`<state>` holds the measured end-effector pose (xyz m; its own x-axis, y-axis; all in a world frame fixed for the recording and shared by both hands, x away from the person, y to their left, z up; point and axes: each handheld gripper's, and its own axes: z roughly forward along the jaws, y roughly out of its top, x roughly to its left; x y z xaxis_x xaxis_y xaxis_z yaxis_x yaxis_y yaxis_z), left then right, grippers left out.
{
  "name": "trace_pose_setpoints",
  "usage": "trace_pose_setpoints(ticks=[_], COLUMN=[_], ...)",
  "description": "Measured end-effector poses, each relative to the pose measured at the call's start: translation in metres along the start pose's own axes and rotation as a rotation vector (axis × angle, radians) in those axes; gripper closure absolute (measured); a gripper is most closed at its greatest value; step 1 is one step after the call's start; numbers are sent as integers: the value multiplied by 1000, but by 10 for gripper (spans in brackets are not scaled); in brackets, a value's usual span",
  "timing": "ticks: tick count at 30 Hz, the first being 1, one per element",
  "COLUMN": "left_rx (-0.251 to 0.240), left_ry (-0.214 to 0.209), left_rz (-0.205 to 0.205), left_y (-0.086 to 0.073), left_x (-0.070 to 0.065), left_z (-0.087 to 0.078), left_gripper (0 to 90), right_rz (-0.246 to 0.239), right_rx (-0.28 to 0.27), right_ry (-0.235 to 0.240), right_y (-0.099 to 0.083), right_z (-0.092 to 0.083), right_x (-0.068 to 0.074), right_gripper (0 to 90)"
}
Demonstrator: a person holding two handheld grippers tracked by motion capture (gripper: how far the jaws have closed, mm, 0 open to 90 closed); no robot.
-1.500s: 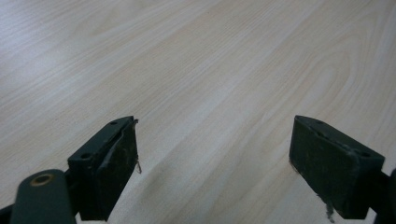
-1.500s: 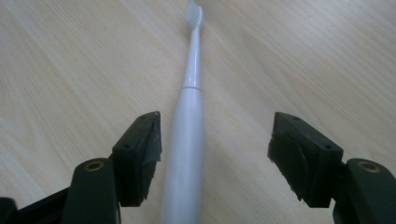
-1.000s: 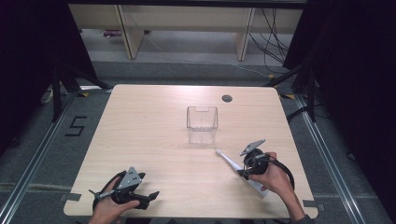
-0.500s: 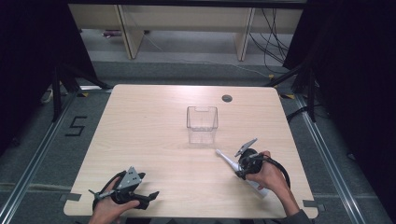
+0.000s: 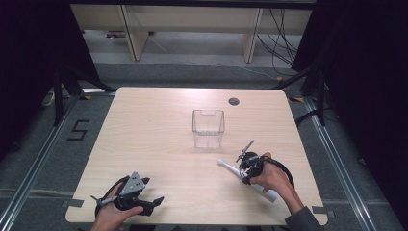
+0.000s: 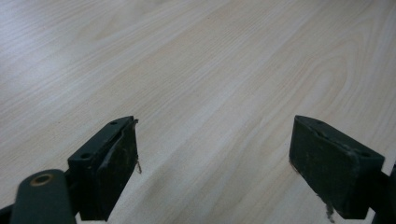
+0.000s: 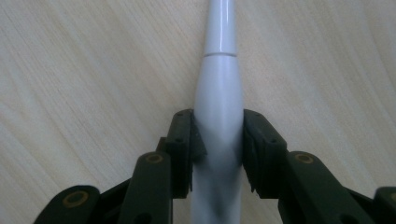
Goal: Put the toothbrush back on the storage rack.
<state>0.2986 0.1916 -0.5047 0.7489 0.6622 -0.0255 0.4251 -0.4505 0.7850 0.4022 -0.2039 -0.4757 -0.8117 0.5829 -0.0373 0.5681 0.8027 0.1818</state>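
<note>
Partly hidden by the right gripper, white toothbrush sits clamped

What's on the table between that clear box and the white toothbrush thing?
Nothing: in the high view, only bare tabletop separates the clear box from the white toothbrush held in the right claw.

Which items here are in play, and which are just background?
In play:
- white electric toothbrush, clamped by the right hand-held gripper
- clear container, likely its destination

Background:
- left hand-held gripper, open over bare table
- table's cable hole
- shelving behind
</note>
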Motion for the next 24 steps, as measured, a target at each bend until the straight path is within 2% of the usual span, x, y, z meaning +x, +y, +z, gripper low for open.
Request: trace_pose_setpoints(ticks=[1, 3, 4, 5, 8, 11, 12, 14, 17, 18, 19, 20, 23, 24], left_rx=[2, 1, 13, 2, 8, 1, 1, 9, 16, 1, 1, 9, 1, 1], left_ry=[0, -1, 7, -4, -7, -2, -2, -9, -9, -3, -3, -9, -3, -3], left_rz=[3, 3, 16, 1, 5, 3, 4, 5, 10, 2, 2, 5, 2, 2], left_y=[0, 0, 0, 0, 0, 0, 0, 0, 0, 0, 0, 0, 0, 0], left_x=[0, 0, 1, 0, 0, 0, 0, 1, 1, 0, 0, 0, 0, 0], left_z=[0, 0, -1, 0, 0, 0, 0, 0, -1, 0, 0, 0, 0, 0], left_gripper=[150, 149, 149, 149, 149, 149, 149, 150, 149, 149, 150, 149, 150, 149], right_rz=[17, 0, -21, -11, 10, -13, 2, -5, 30, 16, 17, -1, 9, -2], right_rx=[11, 19, 27, 31, 57, 47, 59, 65, 86, 81, 84, 75, 102, 97], right_ry=[-3, 5, 5, 11, 19, 23, 16, 23, 40, 35, 34, 41, 43, 39], right_y=[1, 1, 2, 2, 3, 4, 3, 3, 3, 3, 2, 2, 2, 2], right_z=[0, 0, 1, 0, -1, 1, 0, 0, -2, -2, -2, -1, -2, -2], right_x=[1, 0, -2, -1, 1, -1, 0, 0, 2, 1, 1, 0, 1, 1], right_gripper=[659, 653, 656, 660, 663, 661, 661, 662, 656, 658, 658, 651, 662, 664])
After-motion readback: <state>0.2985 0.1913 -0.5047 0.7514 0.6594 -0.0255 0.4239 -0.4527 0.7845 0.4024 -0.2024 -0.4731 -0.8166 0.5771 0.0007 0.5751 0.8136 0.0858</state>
